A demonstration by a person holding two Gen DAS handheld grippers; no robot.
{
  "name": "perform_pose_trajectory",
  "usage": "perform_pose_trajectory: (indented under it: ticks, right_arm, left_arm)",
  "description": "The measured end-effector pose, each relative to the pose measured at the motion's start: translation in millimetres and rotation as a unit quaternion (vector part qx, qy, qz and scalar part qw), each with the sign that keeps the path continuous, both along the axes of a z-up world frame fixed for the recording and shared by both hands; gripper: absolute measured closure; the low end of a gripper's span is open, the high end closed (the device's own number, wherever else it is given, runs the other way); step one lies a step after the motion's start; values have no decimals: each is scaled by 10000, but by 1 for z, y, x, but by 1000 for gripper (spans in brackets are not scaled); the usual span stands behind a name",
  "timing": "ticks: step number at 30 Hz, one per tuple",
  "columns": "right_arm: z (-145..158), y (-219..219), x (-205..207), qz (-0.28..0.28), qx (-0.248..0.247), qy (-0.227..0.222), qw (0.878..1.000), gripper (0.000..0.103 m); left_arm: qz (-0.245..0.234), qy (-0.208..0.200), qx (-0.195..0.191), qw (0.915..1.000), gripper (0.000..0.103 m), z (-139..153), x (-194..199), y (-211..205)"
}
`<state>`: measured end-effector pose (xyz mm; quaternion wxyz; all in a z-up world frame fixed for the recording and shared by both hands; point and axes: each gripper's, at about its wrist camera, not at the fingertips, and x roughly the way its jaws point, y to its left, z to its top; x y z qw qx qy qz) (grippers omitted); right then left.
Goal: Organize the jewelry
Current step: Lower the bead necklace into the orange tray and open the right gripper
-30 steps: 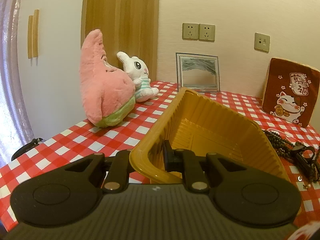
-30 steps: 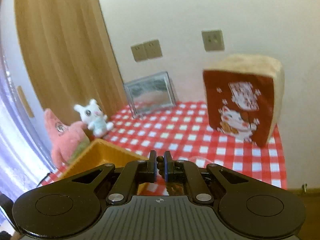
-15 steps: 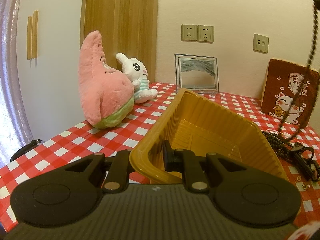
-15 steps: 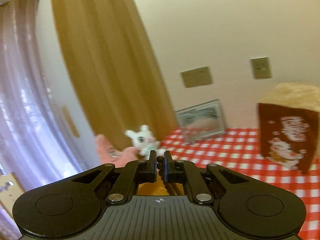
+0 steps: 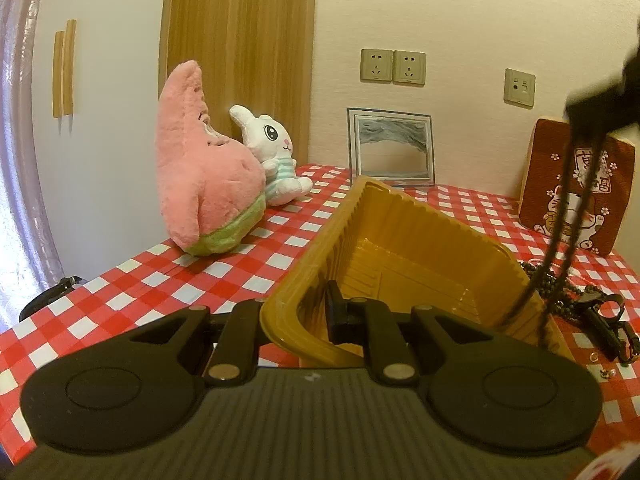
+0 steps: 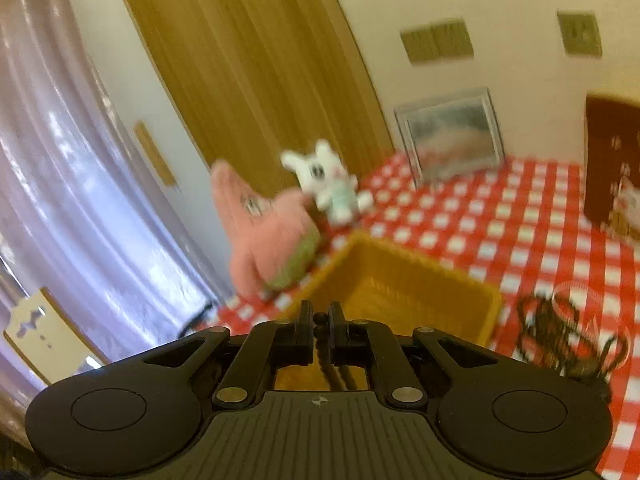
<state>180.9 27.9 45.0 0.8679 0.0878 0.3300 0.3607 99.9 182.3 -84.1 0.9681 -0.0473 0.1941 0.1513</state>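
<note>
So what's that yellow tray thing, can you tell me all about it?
The yellow tray looks like thin moulded plastic, rectangular, with ribbed walls and a rolled rim. It holds nothing on its floor and sits tipped on the checked tablecloth. The left tongs pinch its near corner; a dark bead string hangs down over its right edge.

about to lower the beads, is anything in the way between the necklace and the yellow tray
Nothing visible blocks it. The bead necklace hangs from the right gripper, its lower end already at the yellow tray near its right wall. The left gripper clamps the tray's near rim, away from the strand.
</note>
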Motion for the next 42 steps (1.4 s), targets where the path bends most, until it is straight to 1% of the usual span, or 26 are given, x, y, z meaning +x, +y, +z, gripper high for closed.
perform_pose_trajectory:
  ticks: [6, 10, 14, 20, 22, 23, 24, 26, 30, 34, 39, 42]
  right_arm:
    - [-53, 8, 6, -46, -438, 515, 9977, 96]
    - [-75, 15, 6, -39, -649, 679, 9956, 96]
    - [-89, 20, 6, -28, -774, 754, 9941, 96]
    - [-95, 26, 5, -14, -862, 728, 9936, 96]
    - [-96, 27, 4, 9, -914, 689, 9934, 92]
    - [-96, 27, 2, 2, -929, 653, 9935, 81]
    - [-96, 28, 1, 13, -921, 616, 9938, 61]
    - [-94, 26, -5, -30, -829, 524, 9952, 45]
    - [-90, 18, -14, -115, -757, 434, 9961, 45]
    - [-88, 1, -24, -334, -881, 374, 9948, 45]
    - [-92, -36, -31, -843, -1137, 407, 9891, 45]
    - [-98, -65, -32, -1272, -1318, 483, 9819, 45]
  left_arm:
    - [-28, 9, 3, 10000, 90, 0, 0, 1]
    - [-41, 16, 6, 10000, 90, 1, 0, 1]
    - [-46, 22, 4, 10000, 90, 1, 0, 1]
    - [-43, 19, 9, 10000, 90, 1, 0, 1]
    - [-44, 20, 3, 10000, 90, 1, 0, 2]
    - [-46, 22, 4, 10000, 90, 1, 0, 1]
    - [-45, 24, 6, 10000, 90, 1, 0, 1]
    - [-50, 26, 9, 10000, 90, 1, 0, 1]
    - [-64, 33, 27, 10000, 90, 1, 0, 0]
    - [-78, 33, 62, 9999, 90, 2, 0, -1]
    - [-72, 63, 79, 9999, 90, 1, 1, -1]
    - [-70, 70, 84, 9999, 90, 2, 1, -1]
